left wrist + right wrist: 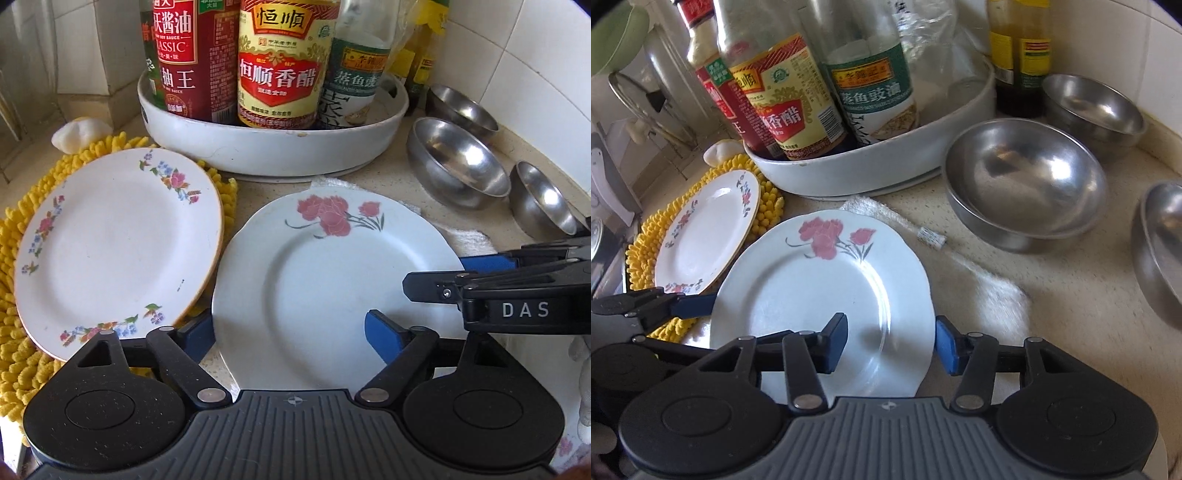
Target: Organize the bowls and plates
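Your left gripper [290, 332] straddles the near-left rim of the red-flower plate [314, 266]; its jaws stand apart, and you cannot tell whether the pads press on it. Your right gripper [892, 341] brackets the plate's near-right rim, jaws released. The plate lies flat on the bench [1015, 266], partly on a white cloth [990, 291]. Left of it, the small-flower plate [118, 243] rests on a yellow mat [22, 229]. Three steel bowls [1027, 188] sit to the right.
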The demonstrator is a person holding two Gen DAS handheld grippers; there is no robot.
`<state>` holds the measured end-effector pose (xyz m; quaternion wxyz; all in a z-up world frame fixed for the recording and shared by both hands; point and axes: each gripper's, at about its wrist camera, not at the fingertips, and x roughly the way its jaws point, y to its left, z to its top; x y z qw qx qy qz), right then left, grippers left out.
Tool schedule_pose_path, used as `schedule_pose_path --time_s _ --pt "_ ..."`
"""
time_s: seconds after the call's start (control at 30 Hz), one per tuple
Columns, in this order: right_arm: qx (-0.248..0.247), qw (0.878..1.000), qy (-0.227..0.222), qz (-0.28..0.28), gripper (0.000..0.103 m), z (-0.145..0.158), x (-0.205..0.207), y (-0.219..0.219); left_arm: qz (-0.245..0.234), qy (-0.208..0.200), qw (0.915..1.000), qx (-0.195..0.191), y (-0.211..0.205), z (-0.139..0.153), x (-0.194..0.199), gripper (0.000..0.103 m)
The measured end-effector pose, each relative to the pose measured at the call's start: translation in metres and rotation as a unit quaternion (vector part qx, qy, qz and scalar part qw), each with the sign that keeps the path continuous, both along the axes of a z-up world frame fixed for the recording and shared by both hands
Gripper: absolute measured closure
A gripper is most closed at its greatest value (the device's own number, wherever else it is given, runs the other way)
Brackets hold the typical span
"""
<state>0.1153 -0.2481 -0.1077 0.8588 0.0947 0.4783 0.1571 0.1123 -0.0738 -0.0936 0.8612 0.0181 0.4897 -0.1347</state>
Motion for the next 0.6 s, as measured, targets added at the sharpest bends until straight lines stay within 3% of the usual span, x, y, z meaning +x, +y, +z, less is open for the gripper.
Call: schedule_pose_path --time_s 0.43,0.6 --pt "0.002 0.999 0.007 -0.050 0.041 0.010 -0.035 -0.022 -0.059 -0.036 0.9975 0.019 -0.028 0.008 -0.023 0.013" --pt "-0.003 0.998 -0.003 -0.055 0.041 0.009 -0.033 -0.020 -0.054 -0.023 0.9982 0.012 -0.028 0.000 -0.021 0.013"
